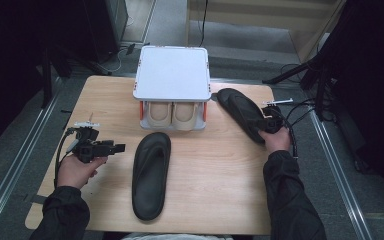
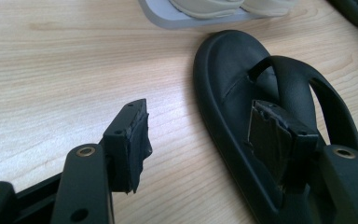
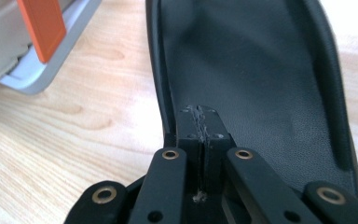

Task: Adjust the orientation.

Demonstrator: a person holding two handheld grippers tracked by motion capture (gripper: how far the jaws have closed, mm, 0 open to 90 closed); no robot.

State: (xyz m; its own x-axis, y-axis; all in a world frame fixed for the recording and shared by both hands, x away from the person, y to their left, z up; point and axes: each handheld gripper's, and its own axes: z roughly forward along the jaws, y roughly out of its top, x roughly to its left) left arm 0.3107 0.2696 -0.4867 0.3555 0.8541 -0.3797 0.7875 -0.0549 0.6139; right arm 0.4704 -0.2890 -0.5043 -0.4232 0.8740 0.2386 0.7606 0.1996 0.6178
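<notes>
The right gripper (image 1: 266, 120) had its jaws pressed together on the heel rim of a black rubber flip-flop sandal (image 1: 240, 112) lying at the table's right, beside the grey-lidded shoe rack (image 1: 172, 75). The left gripper (image 1: 115, 148) was held wide apart just left of the matching black sandal (image 1: 151, 175), which lay flat, sole down, on the wooden table (image 1: 215, 190) in front of the rack, its smooth footbed and thong strap facing up.

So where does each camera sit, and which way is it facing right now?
High view: above the person's side, facing forward and down on the table; both forearms, hands and grippers show.
Left gripper view: rides the left gripper, jaws apart, facing the near sandal.
Right gripper view: rides the right gripper, jaws together over the far sandal.
Shared: both gripper views catch the shoe rack.
</notes>
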